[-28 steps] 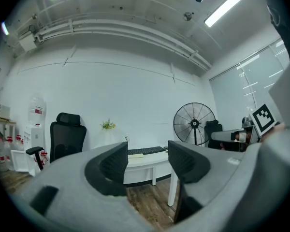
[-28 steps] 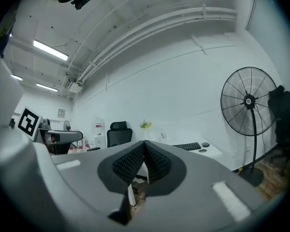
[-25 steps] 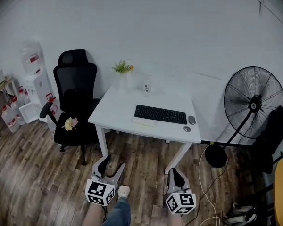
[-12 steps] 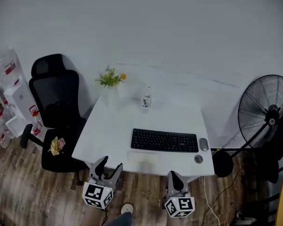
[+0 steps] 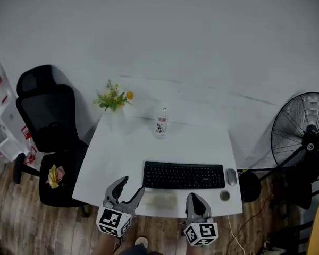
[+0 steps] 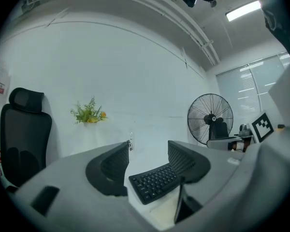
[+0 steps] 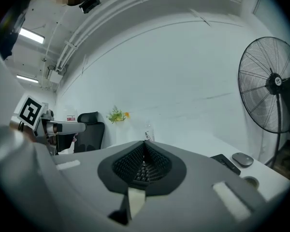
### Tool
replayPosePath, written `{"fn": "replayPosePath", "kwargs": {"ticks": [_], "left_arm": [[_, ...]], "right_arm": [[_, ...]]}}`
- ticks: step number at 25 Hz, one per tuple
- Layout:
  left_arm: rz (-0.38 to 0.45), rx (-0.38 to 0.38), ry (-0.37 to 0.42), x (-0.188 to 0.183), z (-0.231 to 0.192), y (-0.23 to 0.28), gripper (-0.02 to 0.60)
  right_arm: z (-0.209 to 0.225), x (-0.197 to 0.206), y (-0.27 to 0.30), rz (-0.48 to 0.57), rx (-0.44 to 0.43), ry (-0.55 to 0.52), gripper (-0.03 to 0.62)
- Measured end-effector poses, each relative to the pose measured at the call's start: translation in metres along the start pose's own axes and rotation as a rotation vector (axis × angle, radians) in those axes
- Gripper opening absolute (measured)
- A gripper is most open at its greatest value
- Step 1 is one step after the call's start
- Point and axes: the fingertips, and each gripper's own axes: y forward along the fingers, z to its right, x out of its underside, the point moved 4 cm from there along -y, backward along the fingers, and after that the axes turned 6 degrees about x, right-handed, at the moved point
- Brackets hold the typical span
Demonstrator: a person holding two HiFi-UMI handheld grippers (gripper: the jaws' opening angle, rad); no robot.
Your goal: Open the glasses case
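Left claw (image 5: 129,188) gapes (right claw (image 5: 194,200) closed) near glasses case (image 5: 159,200)

left gripper (image 5: 132,186), right gripper (image 5: 194,196): grey | jaws black, ribbed | black-white marker cubes (image 5: 112,221)

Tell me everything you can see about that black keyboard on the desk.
The keyboard is black and slim, plastic by the look, with rows of low keys. It lies flat on the white desk near the front edge. A mouse sits apart at its right end; a pale case lies just in front.
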Motion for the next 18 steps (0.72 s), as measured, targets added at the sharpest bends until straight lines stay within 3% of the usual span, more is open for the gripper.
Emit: {"fn": "replayPosePath", "kwargs": {"ticks": [10, 18], "left_arm": [[0.003, -0.019, 0.004, -0.014, -0.010, 0.030, 0.250], [-0.003, -0.028, -0.004, -0.008, 0.001, 0.034, 0.250]], "right_arm": [[0.015, -0.011, 0.034, -0.028, -0.040, -0.016, 0.012], [0.003, -0.006, 0.051, -0.149, -0.212, -0.300, 0.012]]}}
